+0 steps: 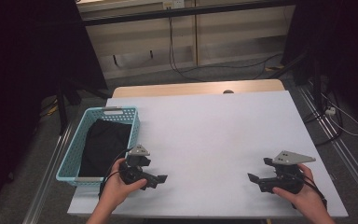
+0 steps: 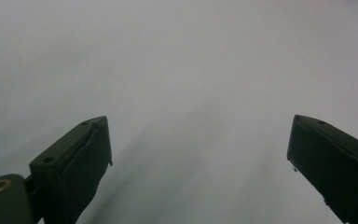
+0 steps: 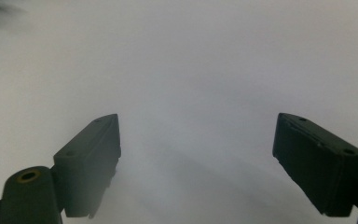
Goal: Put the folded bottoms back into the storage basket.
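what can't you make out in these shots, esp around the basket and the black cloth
- Black cloth in the basket, high view: too dark to tell what garment it is or how it is folded; the basket's near wall hides its lower edge.
- Left gripper, high view: the hand covers much of its body.
- Left and right gripper views: the table is a blurred white surface between open jaws, with no detail.
- Room behind the table, high view: dark at both sides.

The room was dimly lit, its edges lost in dark; the white table [image 1: 214,130] was softly lit, close-ups hazed and blurred.
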A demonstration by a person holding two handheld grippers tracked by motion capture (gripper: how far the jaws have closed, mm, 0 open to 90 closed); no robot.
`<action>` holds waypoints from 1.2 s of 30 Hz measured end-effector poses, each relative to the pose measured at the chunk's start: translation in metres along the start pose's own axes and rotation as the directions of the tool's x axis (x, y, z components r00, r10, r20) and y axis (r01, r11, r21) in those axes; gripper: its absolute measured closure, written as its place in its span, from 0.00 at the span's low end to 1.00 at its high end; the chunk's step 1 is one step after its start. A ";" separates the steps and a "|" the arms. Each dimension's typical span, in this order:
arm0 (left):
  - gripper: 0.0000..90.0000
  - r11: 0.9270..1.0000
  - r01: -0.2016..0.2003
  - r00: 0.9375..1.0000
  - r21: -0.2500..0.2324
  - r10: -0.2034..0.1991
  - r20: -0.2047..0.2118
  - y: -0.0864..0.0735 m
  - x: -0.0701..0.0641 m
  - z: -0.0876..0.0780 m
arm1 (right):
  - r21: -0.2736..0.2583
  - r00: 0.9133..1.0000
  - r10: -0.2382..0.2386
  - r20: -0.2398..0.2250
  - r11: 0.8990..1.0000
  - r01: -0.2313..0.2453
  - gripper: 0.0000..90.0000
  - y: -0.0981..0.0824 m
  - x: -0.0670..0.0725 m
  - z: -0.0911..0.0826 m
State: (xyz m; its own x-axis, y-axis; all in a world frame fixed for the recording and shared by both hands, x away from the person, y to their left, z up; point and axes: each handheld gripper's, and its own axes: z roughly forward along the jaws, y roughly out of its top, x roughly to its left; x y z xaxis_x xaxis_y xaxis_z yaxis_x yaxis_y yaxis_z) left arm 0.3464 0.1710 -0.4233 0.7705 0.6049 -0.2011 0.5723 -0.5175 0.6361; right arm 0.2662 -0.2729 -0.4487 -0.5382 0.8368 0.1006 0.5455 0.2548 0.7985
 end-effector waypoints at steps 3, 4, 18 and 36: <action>0.07 1.000 -0.005 1.000 0.004 0.005 -0.003 0.000 0.000 0.000 | -0.001 1.000 0.000 0.001 1.000 0.000 0.16 0.000 0.000 0.000; 0.07 1.000 -0.005 1.000 0.004 0.005 -0.003 0.000 0.000 0.000 | -0.001 1.000 0.000 0.001 1.000 0.000 0.16 0.000 0.000 0.000; 0.07 1.000 -0.005 1.000 -0.002 0.005 -0.004 -0.002 0.000 0.002 | 0.009 1.000 -0.003 0.020 1.000 0.003 0.14 -0.005 -0.005 -0.006; 0.07 1.000 -0.013 1.000 -0.010 0.013 -0.004 -0.002 0.001 0.000 | 0.000 1.000 0.002 0.026 1.000 -0.002 0.13 -0.008 -0.008 -0.012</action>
State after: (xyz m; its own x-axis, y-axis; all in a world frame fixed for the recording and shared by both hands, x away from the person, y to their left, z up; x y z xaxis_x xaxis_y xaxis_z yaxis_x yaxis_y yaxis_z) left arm 0.3457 0.1724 -0.4245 0.7768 0.6003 -0.1903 0.5594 -0.5191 0.6462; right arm 0.2585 -0.2877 -0.4482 -0.5202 0.8497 0.0861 0.5462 0.2535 0.7984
